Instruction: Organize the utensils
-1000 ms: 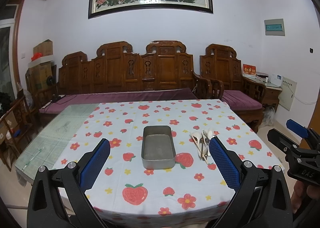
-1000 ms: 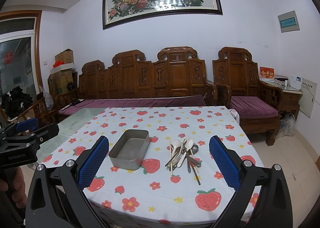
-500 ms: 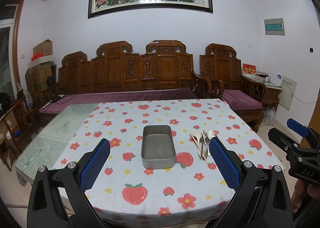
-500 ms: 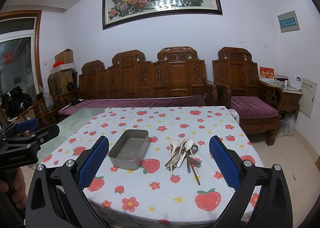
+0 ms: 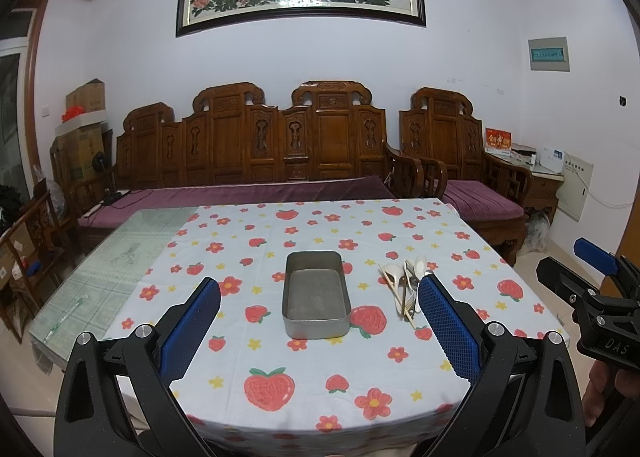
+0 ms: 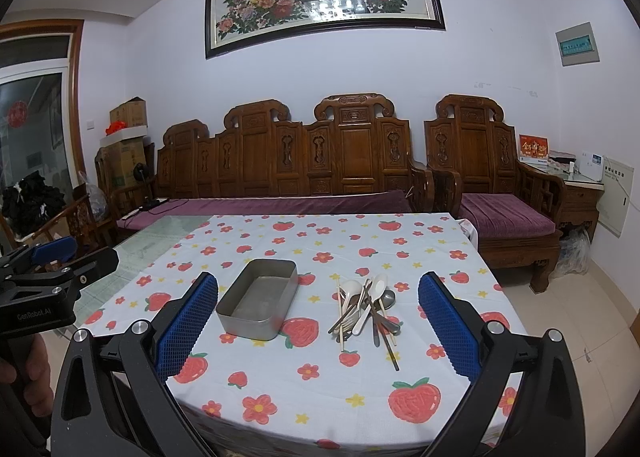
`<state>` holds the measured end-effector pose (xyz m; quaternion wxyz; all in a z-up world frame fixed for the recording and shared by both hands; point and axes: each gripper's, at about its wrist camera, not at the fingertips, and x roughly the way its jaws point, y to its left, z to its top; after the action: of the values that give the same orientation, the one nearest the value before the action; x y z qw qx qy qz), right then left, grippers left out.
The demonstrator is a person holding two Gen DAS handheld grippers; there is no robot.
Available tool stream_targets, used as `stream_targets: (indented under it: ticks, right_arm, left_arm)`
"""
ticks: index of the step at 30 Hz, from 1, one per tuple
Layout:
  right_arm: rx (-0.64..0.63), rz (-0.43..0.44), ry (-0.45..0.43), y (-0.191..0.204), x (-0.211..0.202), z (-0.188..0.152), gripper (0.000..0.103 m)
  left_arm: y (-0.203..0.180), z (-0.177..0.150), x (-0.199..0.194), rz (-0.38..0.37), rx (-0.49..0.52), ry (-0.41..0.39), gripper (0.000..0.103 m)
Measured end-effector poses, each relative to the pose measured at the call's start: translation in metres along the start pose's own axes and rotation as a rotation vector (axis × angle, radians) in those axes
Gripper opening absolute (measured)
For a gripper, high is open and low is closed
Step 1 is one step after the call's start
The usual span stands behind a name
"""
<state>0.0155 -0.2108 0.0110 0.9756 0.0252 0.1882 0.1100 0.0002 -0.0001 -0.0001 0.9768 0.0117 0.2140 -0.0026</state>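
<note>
Nothing has shifted since the earlier frames. The left hand-held gripper stays spread wide, holding nothing, above the table's near edge. The metal tray sits mid-table, the utensil pile just right of it. The right hand-held gripper likewise gapes empty.
</note>
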Motion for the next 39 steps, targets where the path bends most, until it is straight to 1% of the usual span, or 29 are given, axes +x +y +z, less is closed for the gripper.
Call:
stream_targets:
  ticks: [32,35,39]
  right_arm:
    - [-0.001,0.000,-0.001,0.001,-0.001,0.000,0.100]
    - [-0.001,-0.001,0.003,0.000,0.000,-0.001,0.100]
    - [0.002,-0.006,0.016,-0.004,0.005,-0.004,0.100]
  left_arm:
    - [0.000,0.000,0.001,-0.001,0.000,0.001,0.096]
    - [-0.011,0.006,-0.001,-0.003,0.003,0.011,0.096]
    - [-0.019,-0.001,0.010,-0.006,0.013,0.042,0.096]
